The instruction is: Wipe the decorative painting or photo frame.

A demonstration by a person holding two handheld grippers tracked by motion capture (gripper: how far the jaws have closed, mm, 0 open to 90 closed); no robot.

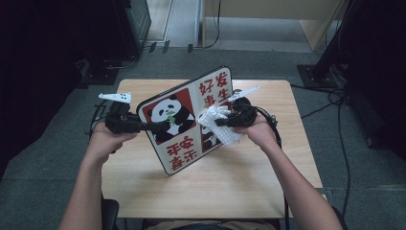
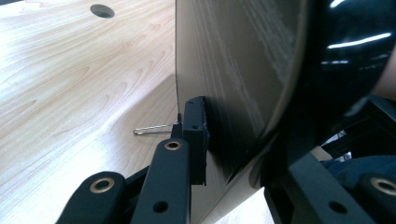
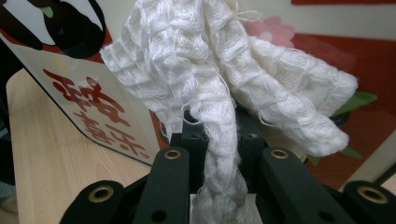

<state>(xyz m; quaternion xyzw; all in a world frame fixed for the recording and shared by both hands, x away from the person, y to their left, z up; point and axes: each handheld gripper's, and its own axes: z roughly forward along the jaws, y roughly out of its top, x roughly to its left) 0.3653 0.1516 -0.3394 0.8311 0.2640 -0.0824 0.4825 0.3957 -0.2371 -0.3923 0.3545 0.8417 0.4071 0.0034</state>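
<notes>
High view: left tool (image 1: 160,126) clamps panda board (image 1: 184,120); right tool (image 1: 218,122) grips cloth (image 1: 219,125) against it.

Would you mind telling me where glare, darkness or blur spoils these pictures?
High view: the room's edges fall into darkness, while the table is evenly lit. Left gripper view: bright streaks glare on the board's glossy edge. Right gripper view: the cloth is sharp, the board behind slightly soft.
</notes>
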